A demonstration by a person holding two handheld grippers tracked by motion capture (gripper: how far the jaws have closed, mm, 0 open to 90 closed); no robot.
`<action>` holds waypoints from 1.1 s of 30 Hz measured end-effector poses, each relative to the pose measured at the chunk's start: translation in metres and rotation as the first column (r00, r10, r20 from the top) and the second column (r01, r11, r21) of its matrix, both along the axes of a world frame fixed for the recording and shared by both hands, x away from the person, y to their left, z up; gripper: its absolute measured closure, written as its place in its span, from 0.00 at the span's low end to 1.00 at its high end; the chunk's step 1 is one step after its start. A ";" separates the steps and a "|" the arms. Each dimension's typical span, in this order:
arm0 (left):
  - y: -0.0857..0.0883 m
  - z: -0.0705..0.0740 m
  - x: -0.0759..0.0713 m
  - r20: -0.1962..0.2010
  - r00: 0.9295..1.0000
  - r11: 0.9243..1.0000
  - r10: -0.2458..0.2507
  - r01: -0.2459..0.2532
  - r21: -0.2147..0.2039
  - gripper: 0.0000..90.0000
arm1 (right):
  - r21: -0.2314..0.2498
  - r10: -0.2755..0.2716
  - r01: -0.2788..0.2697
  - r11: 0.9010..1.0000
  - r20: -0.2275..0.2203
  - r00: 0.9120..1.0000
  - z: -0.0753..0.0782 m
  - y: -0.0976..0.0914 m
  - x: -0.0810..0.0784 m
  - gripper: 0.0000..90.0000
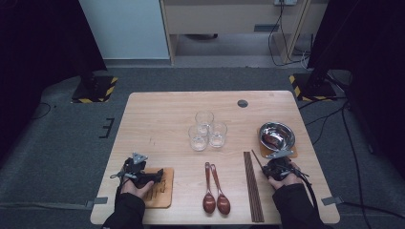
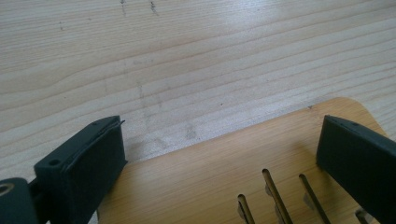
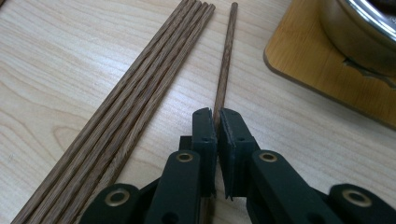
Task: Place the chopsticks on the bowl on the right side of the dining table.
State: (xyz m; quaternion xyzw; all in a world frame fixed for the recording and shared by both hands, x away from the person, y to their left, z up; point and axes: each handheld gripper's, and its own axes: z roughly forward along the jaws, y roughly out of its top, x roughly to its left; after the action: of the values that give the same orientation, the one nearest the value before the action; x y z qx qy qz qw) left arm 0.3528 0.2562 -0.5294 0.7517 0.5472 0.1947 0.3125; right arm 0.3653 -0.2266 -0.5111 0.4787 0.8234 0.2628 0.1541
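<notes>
- Your right gripper (image 3: 217,122) has its jaws closed tight on one chopstick (image 3: 225,60), pinching it low on the shaft; the rest of the stick runs out toward 12 o'clock over the worktop (image 1: 162,119).
- In the high view that stick (image 1: 257,159) lies just to the 3 o'clock side of the chopstick bundle (image 1: 252,186), angled slightly away from it, with your right gripper (image 1: 278,167) over its near part.
- Expect the stick to be light, stiff and thin. It looks smooth and round, so it may roll or swivel between the jaws; a hold nearer the middle would likely balance better than one at the end.
- The bundle (image 3: 126,107) lies packed side by side, touching. Lift straight up, or you could nudge its nearest stick.
- Your left gripper (image 1: 142,174) has its jaws wide open with nothing between them. They straddle a corner of the slotted wooden mat (image 2: 219,182) at about 7 o'clock on the worktop.
- Steel bowl (image 1: 277,135): sits on its own wooden mat (image 1: 292,152) at 3 o'clock, just beyond your right gripper. Something dark shows inside; you can't tell what.
- In the right gripper view the bowl (image 3: 359,28) is close to the stick's far tip, so watch that tip as you swing.
- Three glasses (image 1: 207,130) stand clustered at the centre, touching or nearly so, and look empty. They are fragile, so keep clear.
- Two spoons (image 1: 216,193) lie side by side at 6 o'clock, bowls toward you.
</notes>
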 end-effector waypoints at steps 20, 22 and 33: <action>0.000 0.000 0.000 0.000 1.000 1.000 0.000 0.000 0.000 0.00 | 0.042 -0.010 0.008 0.999 0.034 0.999 0.005 -0.011 -0.016 0.88; 0.000 0.000 0.000 0.000 1.000 1.000 0.000 0.000 0.000 0.00 | 0.048 -0.015 0.014 0.999 0.033 0.999 0.005 -0.012 -0.020 0.88; 0.000 0.000 0.000 0.000 1.000 1.000 0.000 0.000 0.000 0.00 | 0.031 -0.008 0.008 1.000 0.009 1.000 -0.002 -0.015 -0.030 0.93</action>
State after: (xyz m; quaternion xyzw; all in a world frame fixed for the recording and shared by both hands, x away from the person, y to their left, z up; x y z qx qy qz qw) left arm 0.3529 0.2562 -0.5294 0.7517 0.5472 0.1945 0.3125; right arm 0.3350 -0.2418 -0.5131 0.4829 0.8167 0.2770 0.1516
